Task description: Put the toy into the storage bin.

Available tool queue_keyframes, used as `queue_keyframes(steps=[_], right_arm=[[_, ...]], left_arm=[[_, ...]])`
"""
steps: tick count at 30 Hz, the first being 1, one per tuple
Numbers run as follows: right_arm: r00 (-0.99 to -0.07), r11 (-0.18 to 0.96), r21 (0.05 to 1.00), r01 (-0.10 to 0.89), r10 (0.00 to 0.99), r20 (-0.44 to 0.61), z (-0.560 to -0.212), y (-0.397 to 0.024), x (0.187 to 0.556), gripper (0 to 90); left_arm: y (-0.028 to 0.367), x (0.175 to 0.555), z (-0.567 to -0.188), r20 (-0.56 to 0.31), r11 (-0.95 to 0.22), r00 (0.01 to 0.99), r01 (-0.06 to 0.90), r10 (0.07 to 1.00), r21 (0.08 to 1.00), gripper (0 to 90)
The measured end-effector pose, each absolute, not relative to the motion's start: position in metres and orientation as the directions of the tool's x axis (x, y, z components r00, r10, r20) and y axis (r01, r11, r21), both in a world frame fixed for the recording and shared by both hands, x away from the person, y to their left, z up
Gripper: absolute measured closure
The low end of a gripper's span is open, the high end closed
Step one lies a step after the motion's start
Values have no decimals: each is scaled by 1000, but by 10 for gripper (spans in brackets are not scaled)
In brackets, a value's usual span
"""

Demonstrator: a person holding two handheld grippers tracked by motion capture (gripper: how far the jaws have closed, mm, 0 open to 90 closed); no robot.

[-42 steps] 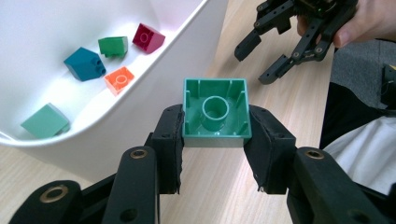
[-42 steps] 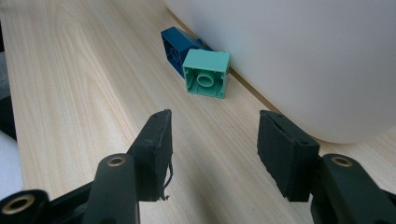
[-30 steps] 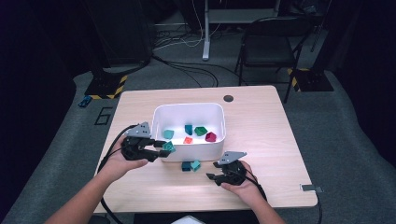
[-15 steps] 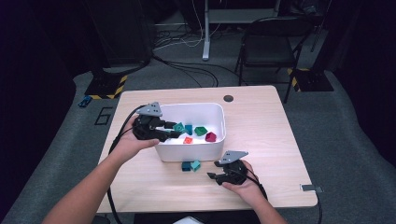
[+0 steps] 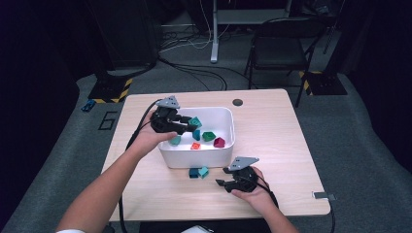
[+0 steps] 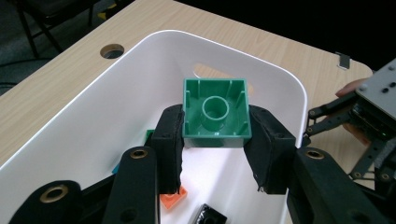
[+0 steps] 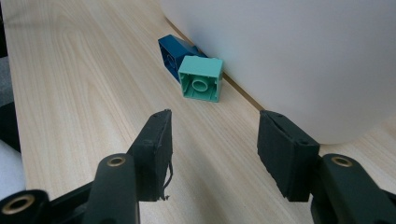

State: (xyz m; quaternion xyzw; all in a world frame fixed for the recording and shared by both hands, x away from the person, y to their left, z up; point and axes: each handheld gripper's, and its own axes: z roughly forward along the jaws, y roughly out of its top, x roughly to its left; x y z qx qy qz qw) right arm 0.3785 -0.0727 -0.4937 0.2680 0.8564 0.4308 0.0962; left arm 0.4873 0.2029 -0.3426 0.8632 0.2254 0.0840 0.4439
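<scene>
A green square brick (image 6: 215, 112) is clamped between the pads of my left gripper (image 6: 215, 140), which hangs over the white bin (image 6: 140, 60). From the high view the left gripper (image 5: 187, 124) reaches in over the bin's left rim with the green brick (image 5: 195, 122) at its tip. Inside the bin (image 5: 228, 126) lie several bricks, among them an orange one (image 5: 195, 145) and a dark red one (image 5: 219, 142). My right gripper (image 7: 212, 140) stands open and empty low over the table. Ahead of it a mint brick (image 7: 201, 78) and a blue brick (image 7: 173, 52) lie against the bin's outer wall.
The light wooden table (image 5: 272, 131) has a round cable hole (image 5: 237, 102) behind the bin and a small metal tab (image 5: 323, 195) at its front right edge. A black chair (image 5: 279, 46) and cables stand on the grey floor beyond.
My left gripper has carried the green brick from the table in front of the bin's left corner up and over the bin's rim. The right gripper has stayed where it was.
</scene>
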Motion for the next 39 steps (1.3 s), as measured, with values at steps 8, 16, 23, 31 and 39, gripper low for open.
queue_keyframes(steps=[8,16,23,31,39], right_arm=[[-838,485,790,376,541,67,-494,-73,379,449],[-841,485,791,374,537,68,-493,-73,379,449],[-840,479,793,377,537,75,-493,-74,379,449],[-844,486,790,374,531,73,-494,-73,379,449],[-845,483,793,371,530,73,-494,-73,379,449]], left_arm=[[184,505,-351,-47,-511,885,309,462,802,587],[169,521,-369,-55,-530,876,338,478,778,587],[161,532,-381,-60,-529,879,338,473,778,587],[152,541,-394,-45,-558,879,341,476,757,586],[148,546,-404,-37,-599,873,365,487,713,585]])
